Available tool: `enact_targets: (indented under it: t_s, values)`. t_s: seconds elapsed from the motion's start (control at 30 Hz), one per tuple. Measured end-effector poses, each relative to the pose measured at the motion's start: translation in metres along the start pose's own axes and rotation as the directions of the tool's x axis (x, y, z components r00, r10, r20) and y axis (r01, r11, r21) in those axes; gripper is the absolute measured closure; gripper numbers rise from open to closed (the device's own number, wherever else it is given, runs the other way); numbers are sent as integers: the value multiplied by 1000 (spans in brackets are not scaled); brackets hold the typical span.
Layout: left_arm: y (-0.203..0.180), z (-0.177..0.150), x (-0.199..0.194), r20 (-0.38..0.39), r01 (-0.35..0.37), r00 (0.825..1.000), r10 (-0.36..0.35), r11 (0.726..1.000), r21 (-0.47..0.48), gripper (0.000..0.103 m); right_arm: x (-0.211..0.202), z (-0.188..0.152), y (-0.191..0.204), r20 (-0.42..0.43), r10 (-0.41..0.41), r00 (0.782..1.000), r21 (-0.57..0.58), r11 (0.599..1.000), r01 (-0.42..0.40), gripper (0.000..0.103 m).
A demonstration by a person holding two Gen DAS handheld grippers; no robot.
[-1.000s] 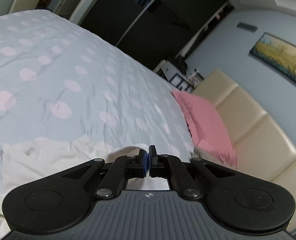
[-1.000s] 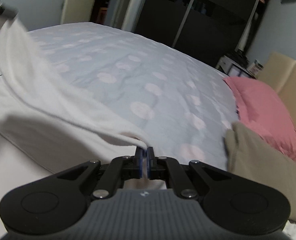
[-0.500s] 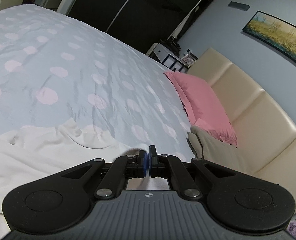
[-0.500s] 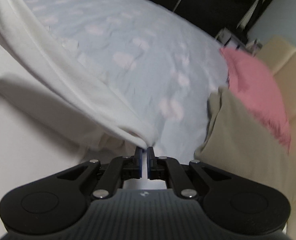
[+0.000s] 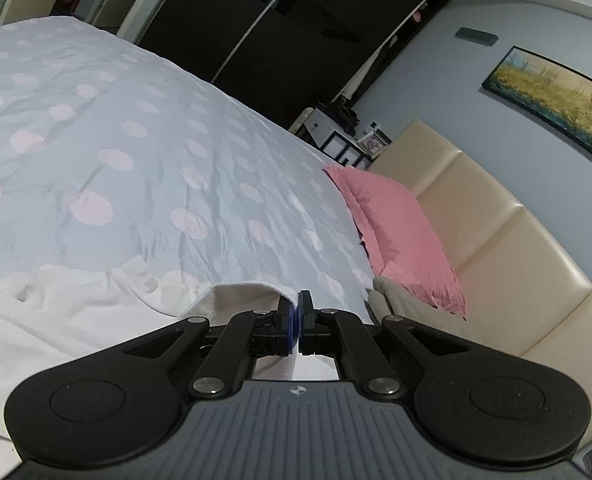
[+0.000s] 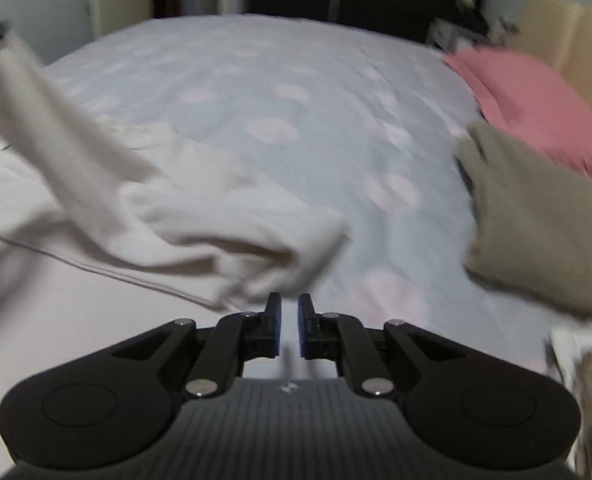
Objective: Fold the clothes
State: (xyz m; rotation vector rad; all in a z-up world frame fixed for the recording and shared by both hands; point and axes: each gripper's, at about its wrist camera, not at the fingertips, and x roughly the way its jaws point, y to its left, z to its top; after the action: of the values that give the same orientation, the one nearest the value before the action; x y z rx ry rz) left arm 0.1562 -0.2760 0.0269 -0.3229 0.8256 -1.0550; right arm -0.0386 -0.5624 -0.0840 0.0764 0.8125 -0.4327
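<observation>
A white garment (image 5: 55, 312) lies spread on the near part of the bed. My left gripper (image 5: 294, 312) is shut on a folded edge of it, just above the bedcover. In the right wrist view the same white garment (image 6: 183, 216) drapes from the upper left down to a bunched end that lies just ahead of my right gripper (image 6: 289, 314). That gripper is open, its jaws slightly apart with nothing between them. The view is blurred by motion.
The bed has a pale blue cover with pink dots (image 5: 135, 140). A pink pillow (image 5: 396, 232) lies by the cream headboard (image 5: 496, 232). An olive-brown folded garment (image 6: 536, 216) sits beside the pillow. More pale cloth (image 6: 584, 376) shows at the lower right. Dark wardrobes stand behind the bed.
My right gripper has opened and let go of the white garment's edge, which dropped onto the bed ahead of it. My left gripper stays shut on the cloth and has shifted slightly.
</observation>
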Motion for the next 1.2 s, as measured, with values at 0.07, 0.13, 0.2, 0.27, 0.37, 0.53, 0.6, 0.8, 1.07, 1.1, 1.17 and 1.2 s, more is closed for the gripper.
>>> enact_targets:
  t_s: [0.07,0.13,0.2,0.27,0.37,0.53,0.6,0.8,1.07,1.1,1.17,1.2]
  values:
    - [2,2,-1,2,-2,1000,2,1000,-6,103,8,6,9,10,-2,1000,-26,1000,2,93]
    - [4,3,-1,3,-4,1000,4,1000,-11,103,18,9,9,8,-21,1000,-15,1000,21,93]
    - [6,5,0,3,-4,1000,4,1000,-15,103,28,11,7,5,-43,999,2,999,43,93]
    - [9,5,1,1,-6,1000,6,1000,-20,103,38,13,6,1,-65,998,20,998,65,93]
    - [16,7,2,-2,-15,1000,15,999,-29,103,52,16,4,-11,-93,996,37,995,94,88]
    - [28,6,7,-29,-53,998,52,998,-40,103,70,18,7,-63,-116,991,21,993,118,76]
    - [31,4,8,-39,-64,997,62,997,-40,103,74,17,8,-73,-121,990,9,992,122,81]
    - [30,3,8,-46,-77,996,76,997,-28,103,64,20,4,-72,-97,993,22,995,99,99]
    - [38,7,2,-22,-119,993,118,992,-30,103,25,11,-5,-16,-14,1000,-12,1000,14,99]
    - [39,8,1,-19,-124,992,124,992,-30,103,20,9,-6,-11,-4,1000,-21,1000,3,99]
    - [41,9,-1,-13,-135,991,135,990,-31,103,13,2,-8,-8,19,1000,-33,999,-19,99]
    - [42,10,-1,-11,-144,990,143,989,-28,103,9,-1,-8,-9,28,1000,-44,999,-28,99]
